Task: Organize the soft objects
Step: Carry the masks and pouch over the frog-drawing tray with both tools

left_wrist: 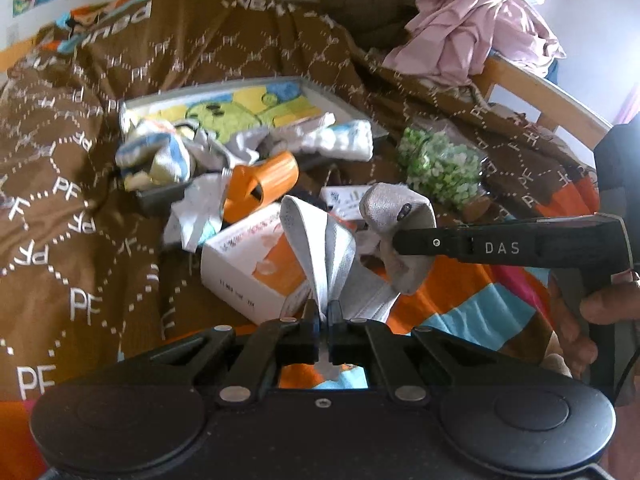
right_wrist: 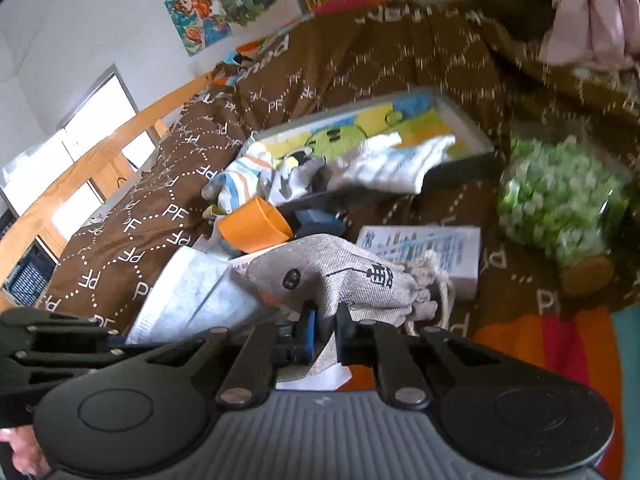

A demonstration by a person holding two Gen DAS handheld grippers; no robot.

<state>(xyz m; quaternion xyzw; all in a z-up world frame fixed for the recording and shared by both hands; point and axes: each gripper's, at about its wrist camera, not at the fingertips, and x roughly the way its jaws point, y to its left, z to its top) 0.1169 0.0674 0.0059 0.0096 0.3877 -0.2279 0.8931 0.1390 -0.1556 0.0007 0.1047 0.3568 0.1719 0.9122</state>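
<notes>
My left gripper point(left_wrist: 324, 312) is shut on a folded white face mask point(left_wrist: 320, 248) and holds it upright above the bed. My right gripper point(right_wrist: 326, 322) is shut on a grey linen drawstring pouch point(right_wrist: 340, 272) with black print; the pouch point(left_wrist: 394, 216) also shows in the left wrist view, pinched by the right gripper's fingers point(left_wrist: 440, 244). The mask point(right_wrist: 188, 292) lies just left of the pouch in the right wrist view. A shallow grey tray point(left_wrist: 336, 100) with a cartoon cloth inside holds rolled socks point(left_wrist: 160, 156) and white cloths point(left_wrist: 340, 138) behind.
A brown patterned blanket point(left_wrist: 80, 200) covers the bed. An orange plastic cup point(left_wrist: 260, 180), a white and orange box point(left_wrist: 248, 272), a white and blue box point(right_wrist: 424, 252) and a bag of green and white beads point(right_wrist: 560, 200) lie around. Pink clothes point(left_wrist: 480, 20) hang over a wooden rail point(left_wrist: 532, 92).
</notes>
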